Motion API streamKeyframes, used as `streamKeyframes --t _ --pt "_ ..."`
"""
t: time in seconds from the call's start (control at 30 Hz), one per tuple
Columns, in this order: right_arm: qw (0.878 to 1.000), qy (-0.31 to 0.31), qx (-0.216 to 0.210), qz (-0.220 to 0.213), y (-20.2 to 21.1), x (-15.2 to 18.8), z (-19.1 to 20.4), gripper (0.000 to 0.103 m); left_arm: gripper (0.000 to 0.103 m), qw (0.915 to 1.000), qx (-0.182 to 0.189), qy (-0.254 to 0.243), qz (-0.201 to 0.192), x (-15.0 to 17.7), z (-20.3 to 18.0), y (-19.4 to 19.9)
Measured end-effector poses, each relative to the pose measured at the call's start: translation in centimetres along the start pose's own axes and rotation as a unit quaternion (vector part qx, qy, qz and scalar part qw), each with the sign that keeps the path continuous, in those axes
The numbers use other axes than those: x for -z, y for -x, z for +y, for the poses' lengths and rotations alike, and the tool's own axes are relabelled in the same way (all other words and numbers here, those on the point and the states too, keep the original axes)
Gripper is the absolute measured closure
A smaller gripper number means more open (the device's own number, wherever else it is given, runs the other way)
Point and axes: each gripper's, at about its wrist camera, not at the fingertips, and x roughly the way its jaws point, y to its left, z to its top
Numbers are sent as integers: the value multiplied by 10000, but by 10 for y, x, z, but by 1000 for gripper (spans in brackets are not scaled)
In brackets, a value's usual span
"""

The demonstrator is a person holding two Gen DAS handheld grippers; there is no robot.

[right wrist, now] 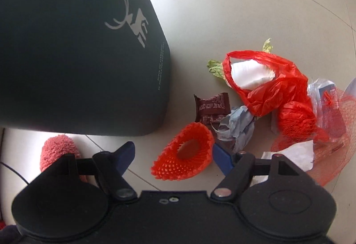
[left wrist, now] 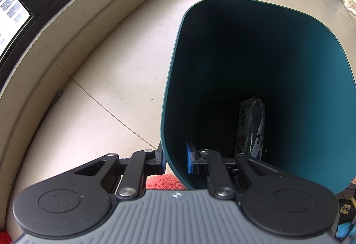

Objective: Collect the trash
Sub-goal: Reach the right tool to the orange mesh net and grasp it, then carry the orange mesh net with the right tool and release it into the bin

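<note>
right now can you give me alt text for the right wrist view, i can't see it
The open right gripper hovers over a red foam fruit net on the tiled floor. Beyond it lies more litter: a brown wrapper, crumpled blue paper, a red plastic bag and red mesh netting. A dark green bin with a deer logo fills the upper left.
</note>
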Motion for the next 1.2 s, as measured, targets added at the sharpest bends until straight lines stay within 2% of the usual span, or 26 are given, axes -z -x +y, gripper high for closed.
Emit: streamKeyframes --t 0.23,0.3,0.4,0.5,0.57,0.6,0.83,1.0,1.2 --pt "9983 -414 338 243 -36 6 -15 24 87 10000 30 -7 -1 0 1 -2" --pt "9981 -471 313 258 -38 8 -17 28 87 10000 35 -15 7 0 1 -3" --pt "9979 -506 286 285 -39 10 -18 42 87 10000 34 -21 11 0 1 -3" --pt "9978 -570 210 281 -37 12 -21 63 87 10000 29 -21 8 0 1 -4" --pt "9976 -611 141 310 -33 15 -23 87 87 10000 24 -15 15 0 1 -4" --pt "9976 -615 55 304 -29 16 -24 93 87 10000 15 -11 14 -1 1 -4" --pt "9998 179 -31 44 29 23 -18 94 87 10000 -17 -7 13 0 1 -5" --pt "9979 610 -55 -224 101 6 -11 94 87 10000 -42 9 22 0 0 -5" --pt "9886 1339 -143 -679 189 -20 19 94 87 10000 -30 17 29 -1 0 -5"
